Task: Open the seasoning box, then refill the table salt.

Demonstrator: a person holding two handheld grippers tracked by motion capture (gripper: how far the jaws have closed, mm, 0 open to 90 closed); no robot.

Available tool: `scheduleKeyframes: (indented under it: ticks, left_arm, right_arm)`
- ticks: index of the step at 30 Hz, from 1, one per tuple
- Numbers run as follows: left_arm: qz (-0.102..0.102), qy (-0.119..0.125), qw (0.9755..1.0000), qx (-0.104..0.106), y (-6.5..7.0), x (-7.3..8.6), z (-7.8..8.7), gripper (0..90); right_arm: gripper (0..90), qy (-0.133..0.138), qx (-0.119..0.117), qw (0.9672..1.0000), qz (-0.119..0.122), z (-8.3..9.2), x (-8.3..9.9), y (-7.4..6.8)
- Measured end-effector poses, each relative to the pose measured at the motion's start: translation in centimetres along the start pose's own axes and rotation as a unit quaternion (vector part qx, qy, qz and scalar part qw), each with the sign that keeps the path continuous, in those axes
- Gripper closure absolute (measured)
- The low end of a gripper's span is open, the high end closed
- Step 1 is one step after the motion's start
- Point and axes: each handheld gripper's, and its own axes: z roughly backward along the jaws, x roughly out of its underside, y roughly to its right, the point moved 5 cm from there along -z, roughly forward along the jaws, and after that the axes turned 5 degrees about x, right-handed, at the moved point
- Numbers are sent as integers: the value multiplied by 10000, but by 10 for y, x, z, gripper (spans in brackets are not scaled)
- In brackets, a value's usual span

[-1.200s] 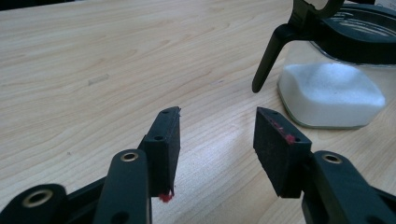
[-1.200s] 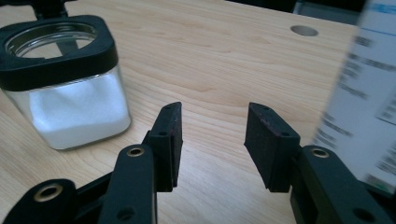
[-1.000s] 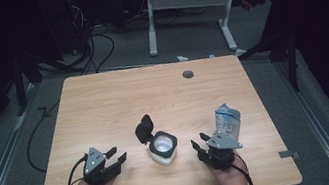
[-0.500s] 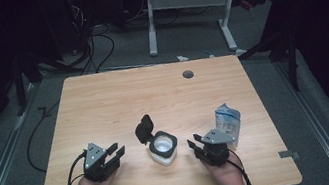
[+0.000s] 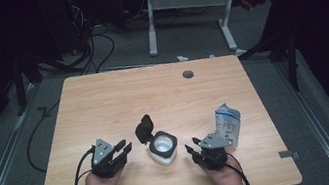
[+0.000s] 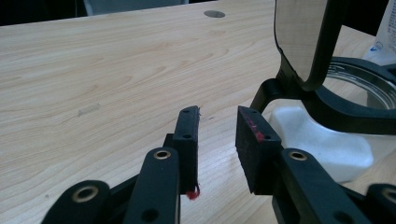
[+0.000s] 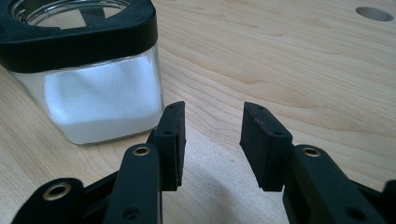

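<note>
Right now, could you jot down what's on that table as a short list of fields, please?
Table: wooden, with a round hole near the far edge
Jar: square glass jar, white powder inside, black hinged lid standing open
Pouch: white and blue pouch, upright, right of the jar
Left hand-held gripper: open, empty
Right hand-held gripper: open, empty

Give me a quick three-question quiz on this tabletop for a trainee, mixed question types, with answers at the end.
1. True or false: the jar has its hinged lid flipped open.
2. Multiple choice: the blue-and-white pouch stands A) beside the left gripper, B) just beyond the right gripper, C) at the far edge by the table hole.
3. Fill in: the jar holds a ____ powder.

Key: 1 true; 2 B; 3 white. Both grippers rest open on either side of the jar, fingers holding nothing.
</note>
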Motion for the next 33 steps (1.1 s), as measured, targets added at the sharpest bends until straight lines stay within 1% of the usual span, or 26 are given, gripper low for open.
scheduleKeyframes:
  ticks: [1,6,8,10,11,14,16,17,19,22,25,30,33]
  left_arm:
    - [7,-8,10000,-3,0,-1,-1,707]
    - [47,33,10000,12,3,-7,-2,741]
    - [10,39,10000,4,5,-12,-3,760]
    - [-10,87,10000,-11,7,-16,-3,798]
    - [-9,121,9999,-5,7,-19,-3,812]
    - [-17,149,9999,4,10,-24,-4,857]
    - [26,169,9998,39,11,-26,-5,876]
    - [36,171,9998,66,11,-27,-6,885]
    - [38,161,9998,108,13,-28,-8,889]
    - [104,225,9996,163,15,-32,-9,898]
    - [118,243,9995,186,16,-35,-10,898]
    - [155,307,9991,230,19,-40,-11,899]
    - [147,314,9991,251,20,-42,-11,898]
  right_arm:
    - [609,12,8,10000,32,0,0,0]
    - [647,23,-71,10000,27,3,2,-3]
    - [663,27,-96,10000,-6,3,2,-4]
    - [684,17,-121,9999,30,3,3,-7]
    - [702,15,-118,9999,44,3,4,-8]
    - [823,8,-158,9999,57,5,5,-10]
    - [890,19,-186,9998,121,6,6,-12]
    - [898,32,-165,9997,157,7,6,-14]
    - [899,68,-208,9996,163,8,4,-16]
    - [898,111,-252,9995,184,6,2,-20]
    - [896,101,-304,9992,246,4,1,-24]
    - [895,76,-402,9988,266,0,0,-32]
    - [895,97,-408,9985,354,0,-1,-36]
